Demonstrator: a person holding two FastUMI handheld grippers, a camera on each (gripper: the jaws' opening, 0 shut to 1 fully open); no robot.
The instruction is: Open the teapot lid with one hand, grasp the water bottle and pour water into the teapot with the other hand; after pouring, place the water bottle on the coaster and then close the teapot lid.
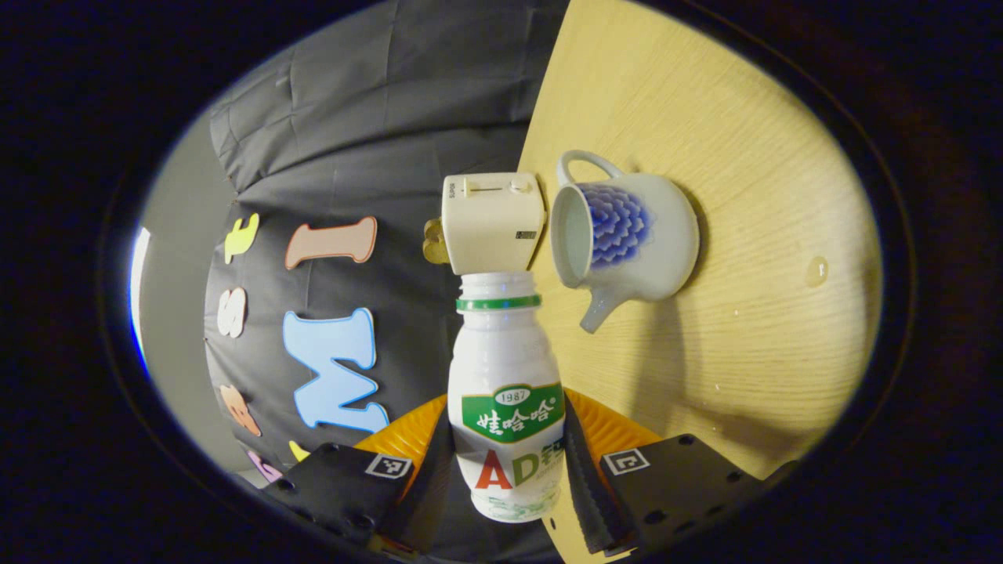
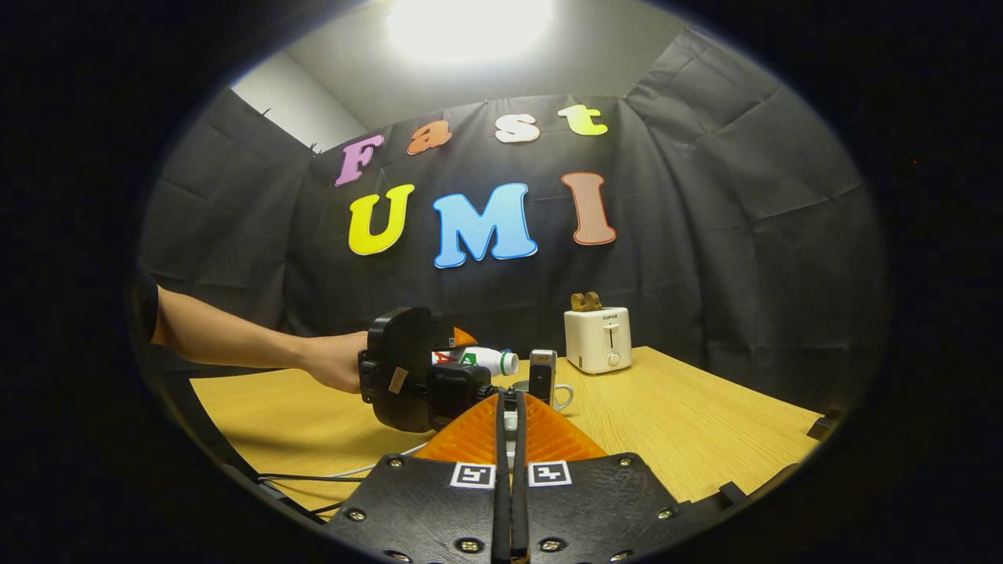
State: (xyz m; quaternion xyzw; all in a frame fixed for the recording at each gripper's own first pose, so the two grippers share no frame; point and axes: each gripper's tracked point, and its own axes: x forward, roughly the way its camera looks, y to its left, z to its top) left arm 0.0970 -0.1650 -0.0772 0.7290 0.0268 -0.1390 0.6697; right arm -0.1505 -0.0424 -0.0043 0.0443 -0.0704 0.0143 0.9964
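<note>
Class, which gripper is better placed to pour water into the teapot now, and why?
The left gripper: its jaws clamp the water bottle, open mouth near the lidless teapot.

On the table (image 2: 705, 415), the toaster (image 2: 598, 339) stands behind the teapot (image 2: 548, 392), near the wall.

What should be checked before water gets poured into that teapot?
1. Bottle gripped: ok. The left gripper has its jaws pressed on both sides of the water bottle.
2. Bottle uncapped: ok.
3. Teapot lid off: ok, the opening is bare.
4. Bottle mouth over the opening: cannot tell; it looks just short of the rim.
5. Lid held safely: cannot tell; the right gripper has its jaws closed.
</note>
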